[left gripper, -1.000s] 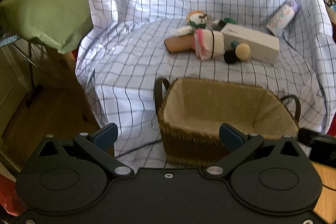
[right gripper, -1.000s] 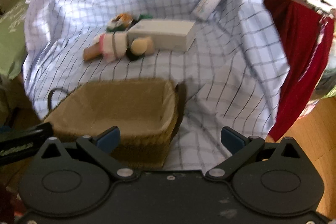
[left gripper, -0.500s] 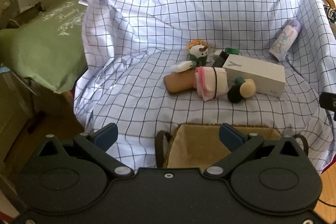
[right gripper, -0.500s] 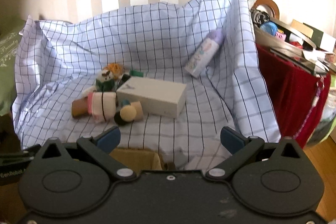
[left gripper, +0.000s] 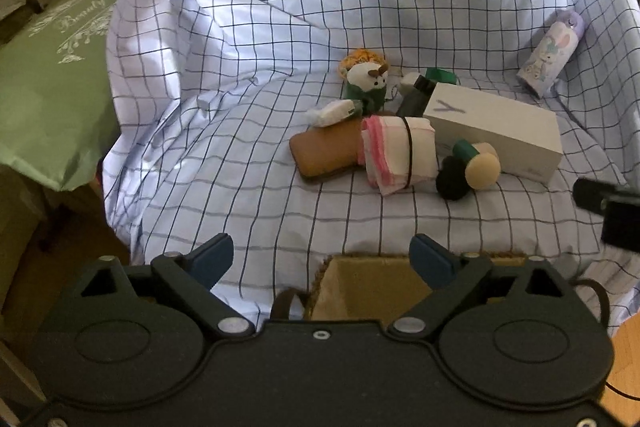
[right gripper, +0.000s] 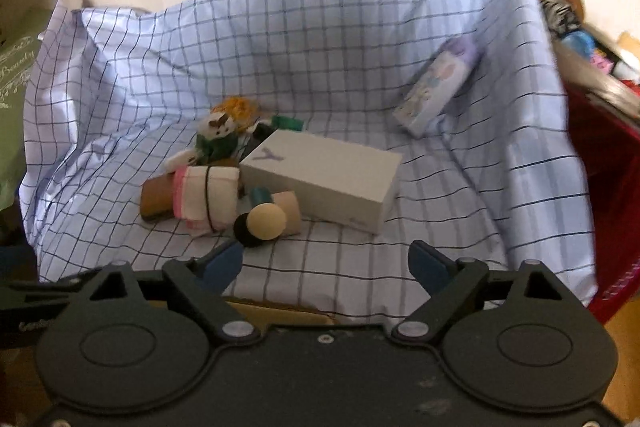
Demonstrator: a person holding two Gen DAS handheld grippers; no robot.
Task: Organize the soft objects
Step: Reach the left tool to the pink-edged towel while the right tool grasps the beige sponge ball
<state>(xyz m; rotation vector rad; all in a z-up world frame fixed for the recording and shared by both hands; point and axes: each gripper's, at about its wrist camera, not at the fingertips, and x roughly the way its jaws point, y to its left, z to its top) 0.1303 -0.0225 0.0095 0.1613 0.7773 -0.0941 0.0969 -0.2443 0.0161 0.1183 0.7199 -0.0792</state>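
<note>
A pile lies mid-cloth: a folded pink-and-white towel (left gripper: 400, 155) (right gripper: 208, 197) bound by a black band, a small plush in green (left gripper: 366, 87) (right gripper: 218, 135), a brown flat case (left gripper: 324, 155), a cream puff (left gripper: 482, 171) (right gripper: 266, 221) on a black pad, and a white box (left gripper: 496, 133) (right gripper: 324, 183). A woven basket (left gripper: 368, 287) sits just under my left gripper (left gripper: 322, 259). Both the left gripper and my right gripper (right gripper: 326, 267) hang well short of the pile. Their jaws are closing with nothing between them.
The checked cloth (left gripper: 240, 115) drapes over a seat and rises at the back and sides. A patterned bottle (left gripper: 550, 57) (right gripper: 438, 91) leans at the right rear. A green cushion (left gripper: 44, 87) lies left; red fabric and clutter (right gripper: 600, 155) stand right.
Both grippers have moved forward over the basket toward the pile, so the basket has slid nearly out of view below. The jaws of both have narrowed a little.
</note>
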